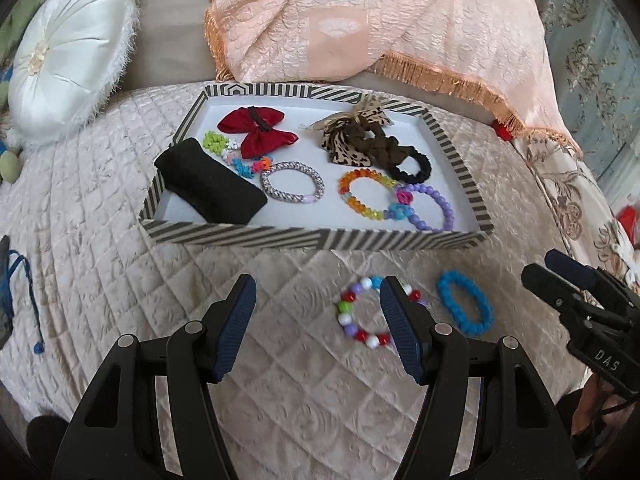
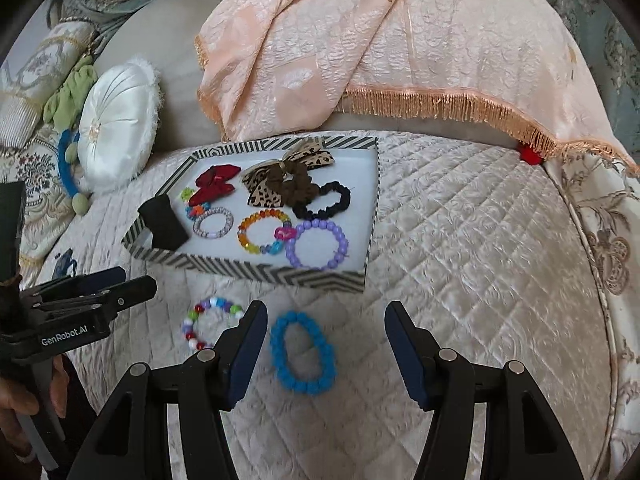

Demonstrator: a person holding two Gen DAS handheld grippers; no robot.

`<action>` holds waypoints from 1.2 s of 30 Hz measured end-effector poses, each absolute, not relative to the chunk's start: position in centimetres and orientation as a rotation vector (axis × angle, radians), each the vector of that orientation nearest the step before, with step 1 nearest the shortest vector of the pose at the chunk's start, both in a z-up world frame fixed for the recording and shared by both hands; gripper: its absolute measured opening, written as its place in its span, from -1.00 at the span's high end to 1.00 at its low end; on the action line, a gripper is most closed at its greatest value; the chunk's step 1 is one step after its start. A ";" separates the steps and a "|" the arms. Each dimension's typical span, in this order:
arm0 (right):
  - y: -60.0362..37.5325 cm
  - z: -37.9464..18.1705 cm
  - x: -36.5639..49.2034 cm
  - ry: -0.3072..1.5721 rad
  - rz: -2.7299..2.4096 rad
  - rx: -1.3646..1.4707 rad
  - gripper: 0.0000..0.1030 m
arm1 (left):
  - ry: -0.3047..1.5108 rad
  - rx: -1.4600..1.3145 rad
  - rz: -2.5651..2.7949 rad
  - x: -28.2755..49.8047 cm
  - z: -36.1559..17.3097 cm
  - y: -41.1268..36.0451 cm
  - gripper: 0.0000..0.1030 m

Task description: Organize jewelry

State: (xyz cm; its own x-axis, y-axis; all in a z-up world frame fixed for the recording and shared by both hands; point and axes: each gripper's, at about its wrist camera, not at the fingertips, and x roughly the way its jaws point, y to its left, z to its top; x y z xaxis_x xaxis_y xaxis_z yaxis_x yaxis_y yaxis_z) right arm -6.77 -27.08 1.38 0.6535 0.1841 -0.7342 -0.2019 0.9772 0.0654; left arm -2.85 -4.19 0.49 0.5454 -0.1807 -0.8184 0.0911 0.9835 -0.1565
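fingers (image 2: 256, 332) of both grippers wide — blue bracelet (image 2: 303, 353) between right pair, untouched

— What did the left gripper (image 1: 318, 294) look like?
— Black plastic arms with round silver pins at the joints, and ribbed dark-blue pads (image 1: 239, 320). White "GenRobot.AI" lettering ran along its side.
— And the right gripper (image 2: 326, 322)?
— The same build; its body read "DAS". A bare-skinned hand (image 2: 24, 412) showed beside the left one.
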 end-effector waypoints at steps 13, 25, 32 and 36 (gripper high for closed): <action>-26.9 0.8 -8.8 0.842 0.206 -0.046 -0.14 | 0.984 -0.093 -0.154 -5.0 0.7 -4.9 -0.25; -27.1 -0.2 -8.1 0.876 0.198 -0.045 -0.14 | 1.036 -0.148 -0.181 -4.2 -0.8 -4.8 -0.25; -27.4 -1.8 -6.9 0.917 0.208 -0.044 -0.14 | 1.103 -0.218 -0.201 -2.8 -2.8 -3.8 -0.25; -27.7 -2.8 -6.0 0.943 0.225 -0.029 -0.14 | 1.147 -0.256 -0.211 -1.7 -4.0 -3.3 -0.27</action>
